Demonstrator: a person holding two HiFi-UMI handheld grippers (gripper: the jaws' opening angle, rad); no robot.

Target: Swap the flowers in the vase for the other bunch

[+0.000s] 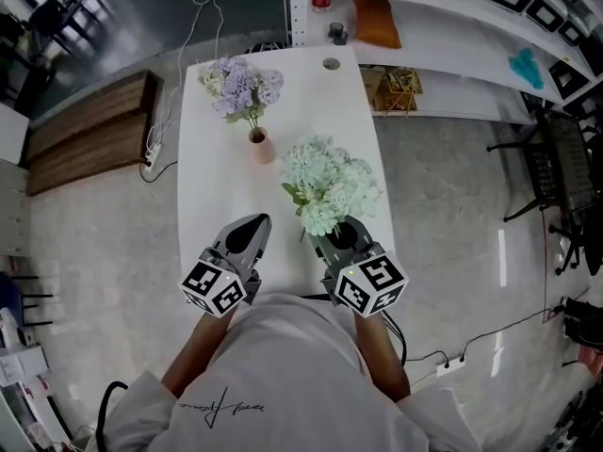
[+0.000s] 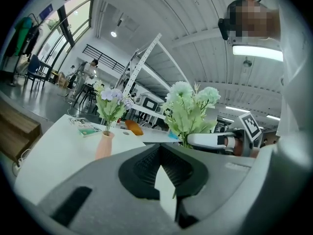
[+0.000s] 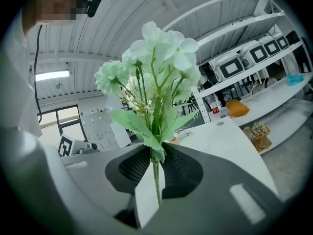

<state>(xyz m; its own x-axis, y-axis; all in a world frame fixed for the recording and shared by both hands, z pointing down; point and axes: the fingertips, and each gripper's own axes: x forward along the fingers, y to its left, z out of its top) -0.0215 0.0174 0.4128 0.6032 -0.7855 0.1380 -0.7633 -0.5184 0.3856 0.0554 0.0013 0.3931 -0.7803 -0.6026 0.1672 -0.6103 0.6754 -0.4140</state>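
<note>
Left tongs: your left tongs (image 2: 160, 168) are pressed together with nothing between the pads. They are held low over the near left part of the desk (image 1: 212, 205), pointing toward the far end.

Right tongs: your right tongs (image 3: 155, 165) are pinching the stem of the pale green bunch (image 3: 151, 77). The stem runs down between the two pads, and a leaf lies right at the jaw mouth.

Pale green bunch: it is off the desk and carried only by your right tongs. The blooms stand up above the jaws. From the head view it sits over the near right part of the desk, just nearer and to the right of the pink vase (image 1: 262, 147). I cannot tell whether any leaf touches the vase.

Pink vase: it stands upright on the desk, about mid-length and a little left of the centre line. It is well ahead of your left tongs.

Purple bunch (image 1: 240, 85): it is in the pink vase, stems in the neck, with the blooms spread above and toward the far side.

Desk: long and white, with a round cable hole (image 1: 331, 64) near the far edge.

Surroundings: a white shelf (image 1: 443, 8) stands beyond the far right corner, with an orange object (image 1: 377, 22) on it.
</note>
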